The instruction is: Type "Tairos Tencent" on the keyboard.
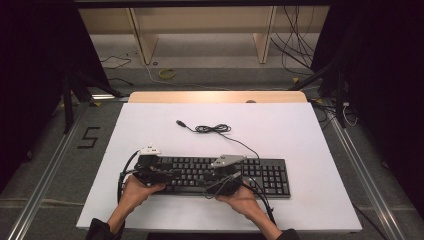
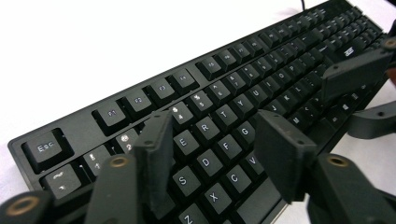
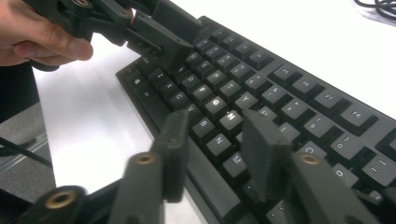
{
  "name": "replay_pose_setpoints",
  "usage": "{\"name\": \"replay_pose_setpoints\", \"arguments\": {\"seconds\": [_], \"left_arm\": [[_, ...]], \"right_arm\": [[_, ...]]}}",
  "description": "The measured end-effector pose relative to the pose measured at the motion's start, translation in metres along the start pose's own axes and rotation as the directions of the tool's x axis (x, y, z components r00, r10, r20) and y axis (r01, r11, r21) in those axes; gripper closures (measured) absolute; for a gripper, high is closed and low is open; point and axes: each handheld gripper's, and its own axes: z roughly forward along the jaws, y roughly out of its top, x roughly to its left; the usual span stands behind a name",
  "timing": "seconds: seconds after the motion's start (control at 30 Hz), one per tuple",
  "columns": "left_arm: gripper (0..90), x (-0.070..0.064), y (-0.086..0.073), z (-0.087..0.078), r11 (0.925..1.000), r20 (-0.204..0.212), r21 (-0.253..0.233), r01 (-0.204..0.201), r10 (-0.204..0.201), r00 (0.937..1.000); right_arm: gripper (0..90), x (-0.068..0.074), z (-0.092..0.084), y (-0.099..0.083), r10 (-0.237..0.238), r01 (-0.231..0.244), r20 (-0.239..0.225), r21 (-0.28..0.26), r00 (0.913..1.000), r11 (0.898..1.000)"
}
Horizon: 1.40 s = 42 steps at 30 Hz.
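Keyboard (image 1: 215,175): near edge of white worktop (image 1: 280,135).
Left gripper (image 2: 219,154): jaws parted, empty, over left keys.
Right gripper (image 3: 219,149): jaws parted, empty, over middle keys.
Advice: lower gently, one key each.

Both grippers are black with brass-coloured pivot screws, flat rectangular pads (image 2: 285,154), trailing black cables (image 1: 262,197) and grey three-cornered top plates (image 1: 227,160); the sleeves (image 1: 97,231) are dark.

Bright even overhead light; white table (image 1: 280,135) near glare; dark surrounds; right claw (image 3: 212,154) blurred.
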Motion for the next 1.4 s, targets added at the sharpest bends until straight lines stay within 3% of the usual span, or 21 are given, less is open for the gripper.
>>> {"name": "replay_pose_setpoints", "arguments": {"seconds": [0.13,0.23,0.7,1.4], "left_arm": [[38.6,-0.001,-0.001,-0.003,0.9995,0.027,-0.029,0.011,-0.010,0.9996],[34.8,-0.003,-0.002,-0.005,0.9992,0.028,-0.039,-0.004,0.005,0.9996],[32.0,-0.009,-0.005,-0.013,0.9978,0.031,-0.065,-0.015,0.017,0.9994],[29.6,-0.011,-0.015,-0.021,0.9946,0.031,-0.102,-0.017,0.020,0.9993]], "right_arm": [[71.0,0.000,0.002,0.000,-0.007,0.007,-0.003,0.006,1.0000,1.000],[75.3,0.000,0.003,0.001,-0.007,0.007,-0.005,0.010,1.0000,1.000],[88.6,-0.003,0.012,0.001,-0.013,0.012,0.007,0.034,0.9999,0.999],[90.0,-0.001,0.021,0.001,-0.022,0.021,0.022,0.065,0.9995,0.998]]}}
